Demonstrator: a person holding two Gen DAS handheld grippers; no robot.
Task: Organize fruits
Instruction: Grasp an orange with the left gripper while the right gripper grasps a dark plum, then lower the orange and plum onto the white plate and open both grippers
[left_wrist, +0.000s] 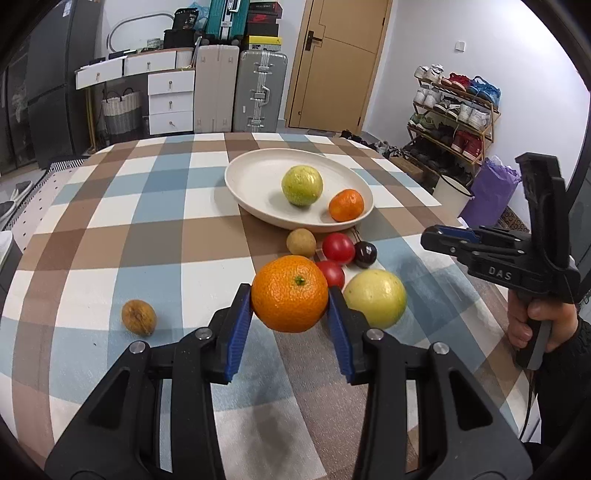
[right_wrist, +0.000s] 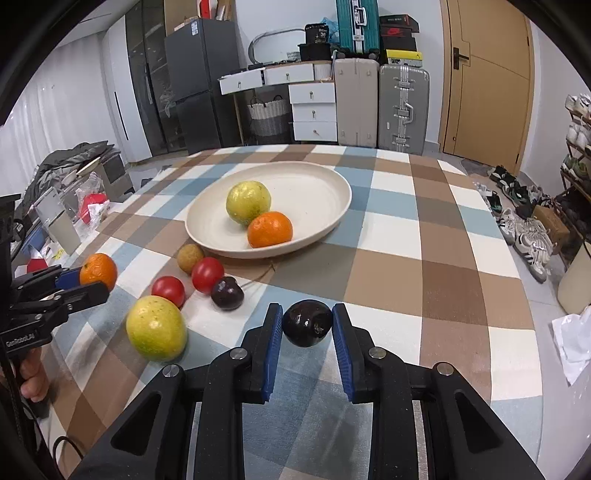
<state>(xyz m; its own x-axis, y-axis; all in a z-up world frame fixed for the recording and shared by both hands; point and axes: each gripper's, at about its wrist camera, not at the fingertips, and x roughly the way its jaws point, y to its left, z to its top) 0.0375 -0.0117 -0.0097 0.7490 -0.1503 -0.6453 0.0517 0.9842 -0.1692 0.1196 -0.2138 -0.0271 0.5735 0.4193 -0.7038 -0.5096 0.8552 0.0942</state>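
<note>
I have an orange (left_wrist: 290, 293) pinched in my left gripper (left_wrist: 290, 306), low centre of the left view, lifted a little above the cloth (left_wrist: 110, 229). It looks firm and fairly heavy for its size, with a pebbled skin that should grip well on the blue pads (left_wrist: 240, 325); I judge the widest girth is the right place to hold it, and that is where the pads sit, stem end facing up. The jaws stand about half open, both pads touching the fruit.

My right gripper (right_wrist: 307, 325) holds a dark plum (right_wrist: 307, 323), lower centre of the right view. It is small, glossy and probably slick and easily bruised, so I would keep the squeeze light. The jaws are narrower here, each pad against one side.

The plate (left_wrist: 258, 166) lies above centre in both views, with a green fruit (left_wrist: 302, 184) and a small orange (left_wrist: 346, 205) already in it. Just below its near rim sit a brown fruit (left_wrist: 301, 242), two tomatoes (left_wrist: 338, 248), another plum (left_wrist: 365, 254) and a yellow fruit (left_wrist: 375, 298), packed close together. A wrinkled fruit (left_wrist: 138, 316) lies apart at lower left.
</note>
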